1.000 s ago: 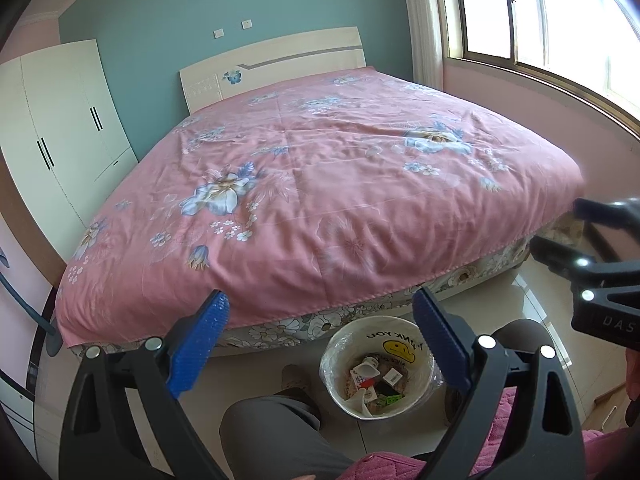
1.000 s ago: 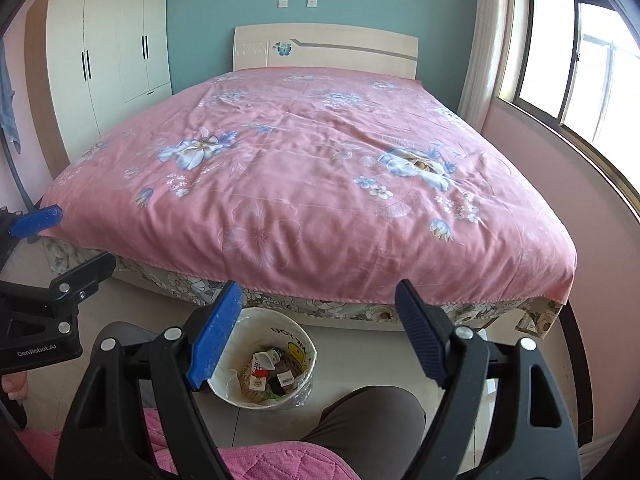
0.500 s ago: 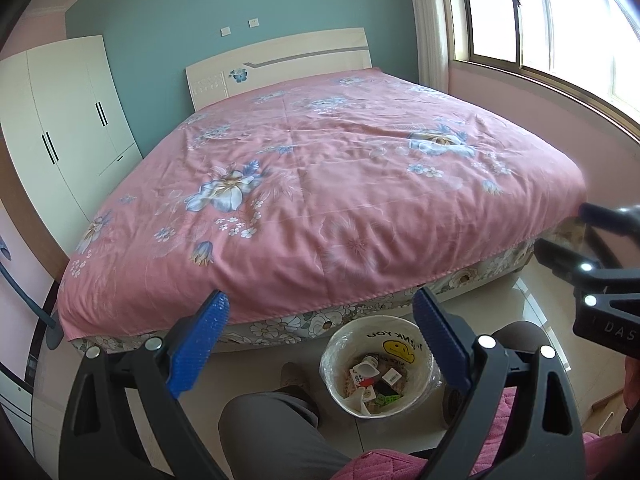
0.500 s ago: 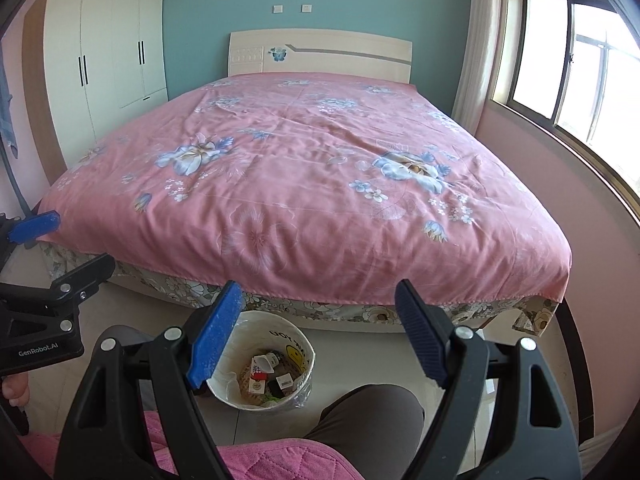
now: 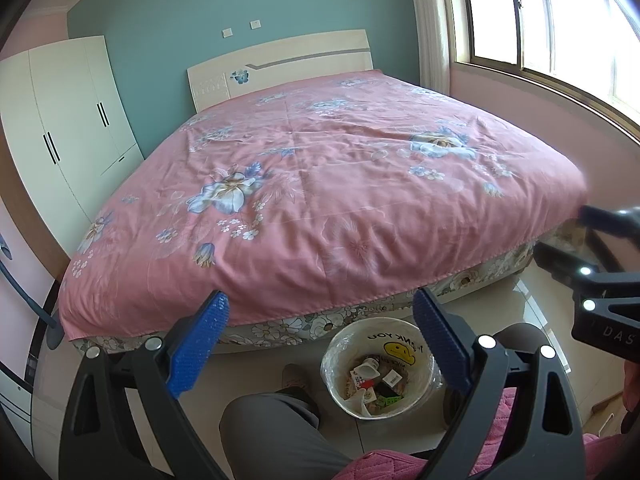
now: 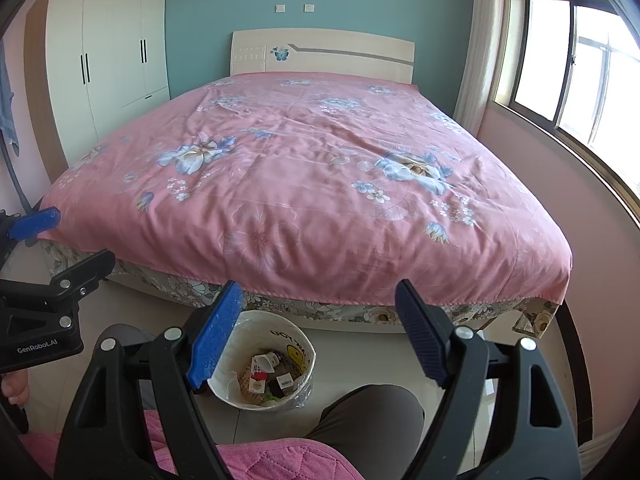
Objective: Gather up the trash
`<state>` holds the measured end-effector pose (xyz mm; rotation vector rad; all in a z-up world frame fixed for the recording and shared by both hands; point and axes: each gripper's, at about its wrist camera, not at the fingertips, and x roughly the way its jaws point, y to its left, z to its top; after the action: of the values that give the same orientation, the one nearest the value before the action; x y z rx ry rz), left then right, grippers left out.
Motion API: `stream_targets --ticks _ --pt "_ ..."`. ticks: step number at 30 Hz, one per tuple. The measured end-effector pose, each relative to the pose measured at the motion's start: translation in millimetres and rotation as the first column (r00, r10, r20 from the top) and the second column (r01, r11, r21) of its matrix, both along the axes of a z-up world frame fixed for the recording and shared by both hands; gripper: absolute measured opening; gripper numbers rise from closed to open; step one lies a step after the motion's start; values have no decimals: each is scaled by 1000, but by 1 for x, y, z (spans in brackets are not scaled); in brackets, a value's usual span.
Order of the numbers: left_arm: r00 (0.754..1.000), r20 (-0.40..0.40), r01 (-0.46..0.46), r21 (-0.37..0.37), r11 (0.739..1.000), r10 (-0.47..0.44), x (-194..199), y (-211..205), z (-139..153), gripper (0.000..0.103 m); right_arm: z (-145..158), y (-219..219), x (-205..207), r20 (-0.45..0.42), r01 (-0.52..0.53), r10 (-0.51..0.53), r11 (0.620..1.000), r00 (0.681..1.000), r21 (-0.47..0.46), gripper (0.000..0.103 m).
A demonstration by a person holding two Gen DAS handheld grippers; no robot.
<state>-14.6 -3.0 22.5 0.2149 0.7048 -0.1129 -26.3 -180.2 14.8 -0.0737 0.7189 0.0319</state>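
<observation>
A white trash bin (image 5: 416,364) lined with a clear bag stands on the tiled floor at the foot of the bed; it also shows in the right wrist view (image 6: 296,364). It holds several pieces of trash (image 5: 374,380), mostly small packets and wrappers (image 6: 266,376). My left gripper (image 5: 320,340) is open and empty, held above the bin and the person's knee. My right gripper (image 6: 318,328) is open and empty too, above the bin. Each gripper shows at the edge of the other's view.
A large bed with a pink floral cover (image 5: 320,184) fills the middle of both views (image 6: 304,184). A white wardrobe (image 6: 104,64) stands at the left, a window (image 6: 580,72) at the right. The person's grey-trousered knees (image 5: 276,436) are near the bin.
Both views have tilted up slightly, so the bed and headboard sit a little lower in frame. Both grippers stay open and empty.
</observation>
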Motion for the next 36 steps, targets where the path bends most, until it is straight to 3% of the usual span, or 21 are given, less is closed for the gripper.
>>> stream_targets --ticks 36 --pt "1000 -3 5 3 1000 -5 1 1 1 95 -2 2 -1 -7 -14 14 1000 1000 -2 78"
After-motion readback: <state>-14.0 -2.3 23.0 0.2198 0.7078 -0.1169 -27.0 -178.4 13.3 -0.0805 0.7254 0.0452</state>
